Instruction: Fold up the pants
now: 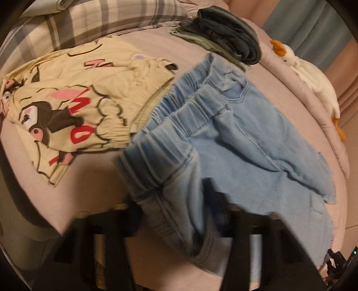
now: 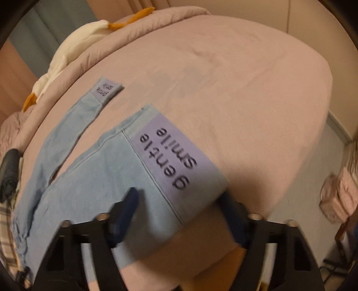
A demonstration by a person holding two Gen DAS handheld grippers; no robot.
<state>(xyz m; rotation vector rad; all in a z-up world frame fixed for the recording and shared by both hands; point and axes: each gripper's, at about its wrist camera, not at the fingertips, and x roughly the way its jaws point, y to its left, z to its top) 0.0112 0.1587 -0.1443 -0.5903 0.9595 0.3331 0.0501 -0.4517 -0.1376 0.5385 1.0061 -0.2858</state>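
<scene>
The left gripper [image 1: 176,226] has its jaws pinching the elastic waistband of the light blue pants [image 1: 235,143], though blur hides the pads. The right gripper [image 2: 179,212] has its jaws astride the lilac-patched cuff [image 2: 172,161], seemingly gripping it. The pants lie spread mid-frame on the pink bed [image 2: 235,78], beside cream printed shorts [image 1: 73,105] at upper left.

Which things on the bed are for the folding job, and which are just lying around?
For the job:
- light blue pants
- left claw at their waistband
- right claw at a leg cuff

Just lying about:
- yellow cartoon shorts
- dark folded clothes
- white goose toy
- plaid pillow
</scene>
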